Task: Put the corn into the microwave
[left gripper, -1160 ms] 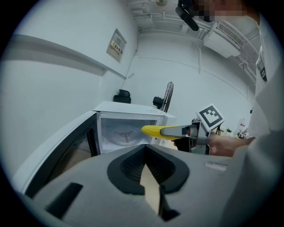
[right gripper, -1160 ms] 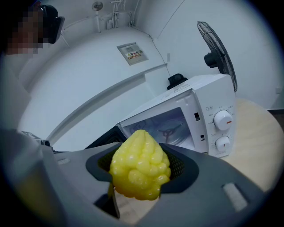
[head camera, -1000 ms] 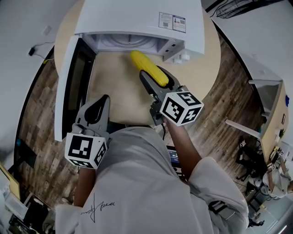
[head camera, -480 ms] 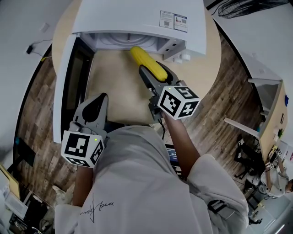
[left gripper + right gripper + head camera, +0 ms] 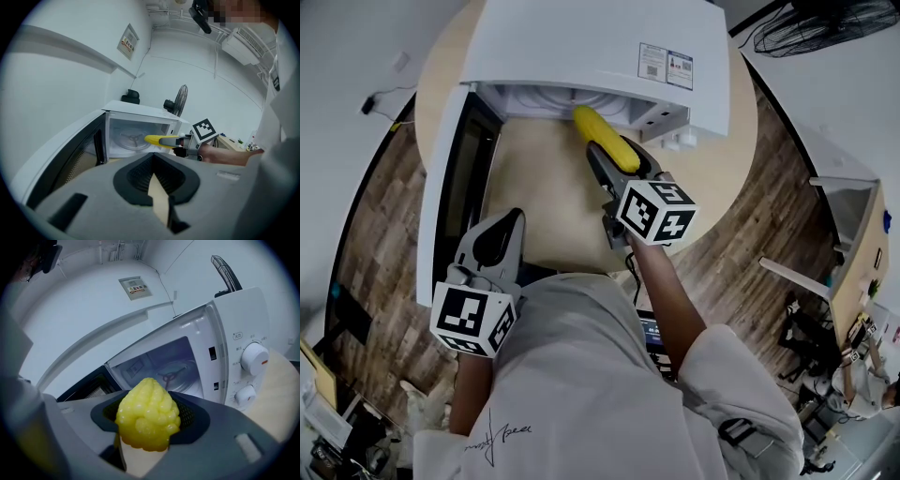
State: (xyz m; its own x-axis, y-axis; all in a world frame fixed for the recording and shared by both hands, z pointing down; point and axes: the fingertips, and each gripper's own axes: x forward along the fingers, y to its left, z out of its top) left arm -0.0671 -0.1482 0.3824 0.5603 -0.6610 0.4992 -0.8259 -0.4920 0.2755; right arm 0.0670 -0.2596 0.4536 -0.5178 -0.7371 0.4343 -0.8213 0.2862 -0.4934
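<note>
Head view: the microwave [image 5: 600, 47] cavity is hidden under its own top, and that front edge cuts off the far tip of the corn [image 5: 602, 139] (can't tell if the tip is past the threshold). The person's torso covers the near edge of the counter [image 5: 544, 197].

The right tool [image 5: 623, 161] is clamped on the corn's rear half, jaws fairly wide around it. The cob points ahead at the open cavity, held up off the counter. In the right gripper view the cob end fills the gap, with pads on both sides.

The left tool [image 5: 514, 217] holds nothing, its tips together, low at the left beside the door [image 5: 450, 187]. The door is swung wide open to the left.

A glass turntable [image 5: 131, 140] shows inside. Two knobs [image 5: 254, 356] sit right of the opening. A fan [image 5: 180, 96] stands behind the microwave. Wood floor [image 5: 384, 216] surrounds the round counter.
</note>
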